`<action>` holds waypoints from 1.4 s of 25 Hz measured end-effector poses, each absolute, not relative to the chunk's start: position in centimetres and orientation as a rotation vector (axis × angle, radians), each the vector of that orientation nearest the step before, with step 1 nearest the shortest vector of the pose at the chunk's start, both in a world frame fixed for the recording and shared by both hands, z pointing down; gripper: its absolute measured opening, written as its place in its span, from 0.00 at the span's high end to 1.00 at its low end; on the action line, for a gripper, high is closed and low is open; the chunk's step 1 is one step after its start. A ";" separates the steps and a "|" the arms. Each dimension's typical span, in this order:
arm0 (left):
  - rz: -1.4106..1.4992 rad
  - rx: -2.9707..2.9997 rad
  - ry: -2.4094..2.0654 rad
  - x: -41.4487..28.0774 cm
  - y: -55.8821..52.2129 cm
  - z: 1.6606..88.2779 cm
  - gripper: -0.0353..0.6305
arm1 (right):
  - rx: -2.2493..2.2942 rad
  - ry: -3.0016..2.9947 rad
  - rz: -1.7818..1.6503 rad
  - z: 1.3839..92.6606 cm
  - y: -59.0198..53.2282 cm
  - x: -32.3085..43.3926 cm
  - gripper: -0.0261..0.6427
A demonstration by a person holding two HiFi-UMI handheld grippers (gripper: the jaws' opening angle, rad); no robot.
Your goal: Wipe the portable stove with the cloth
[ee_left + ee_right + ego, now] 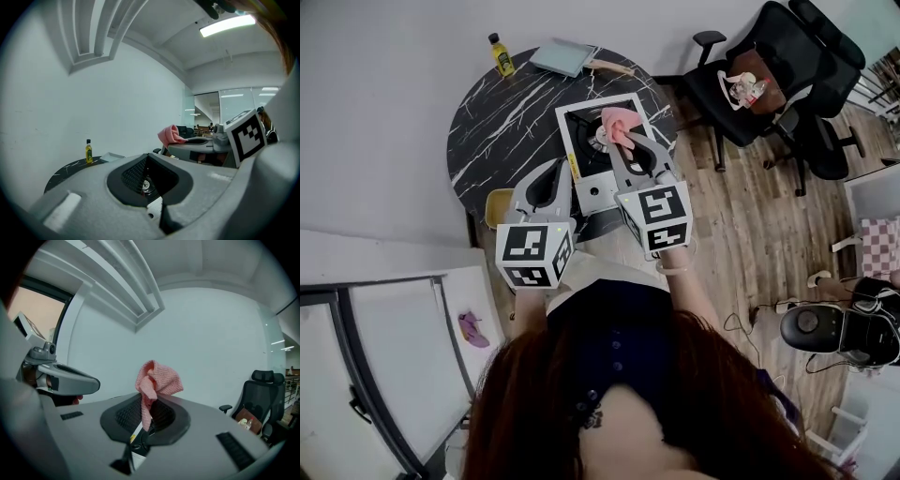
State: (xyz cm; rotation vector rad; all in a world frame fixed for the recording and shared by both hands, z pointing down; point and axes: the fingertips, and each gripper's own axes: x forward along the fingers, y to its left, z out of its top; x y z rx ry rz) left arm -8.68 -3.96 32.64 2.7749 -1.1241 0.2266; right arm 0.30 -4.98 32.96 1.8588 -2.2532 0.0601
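The portable stove (pixel 598 173), white with a black burner, stands on the near side of a round black marble table (pixel 502 122). My right gripper (pixel 624 141) hovers over the burner, shut on a pink cloth (pixel 616 121). In the right gripper view the cloth (pixel 158 381) bunches up above the closed fingertips, and the stove shows below through the gap behind them. My left gripper (pixel 557 169) hangs over the stove's left edge, shut and holding nothing. In the left gripper view the cloth (pixel 171 135) shows to the right and the burner (pixel 146 186) shows between the jaws.
A yellow bottle (pixel 499 53) and a grey pan with a wooden handle (pixel 565 58) sit at the table's far edge. Black office chairs (pixel 769 80) stand on the wooden floor to the right. A white wall runs along the left and far sides.
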 end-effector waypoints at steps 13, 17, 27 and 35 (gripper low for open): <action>0.233 2.844 -1.130 -6.4 -1.5 31.4 0.93 | 1.844 -2.289 0.026 31.8 -1.6 1.1 0.91; 0.226 2.863 -1.141 -6.1 -1.0 31.2 0.93 | 1.845 -2.304 -0.003 31.2 -0.6 0.9 0.91; 0.190 2.869 -1.172 -6.0 -0.7 30.4 0.93 | 1.855 -2.320 0.011 31.2 0.8 1.1 0.91; 0.157 2.828 -1.183 -6.0 0.1 31.0 0.93 | 1.839 -2.289 0.011 31.8 2.2 1.9 0.91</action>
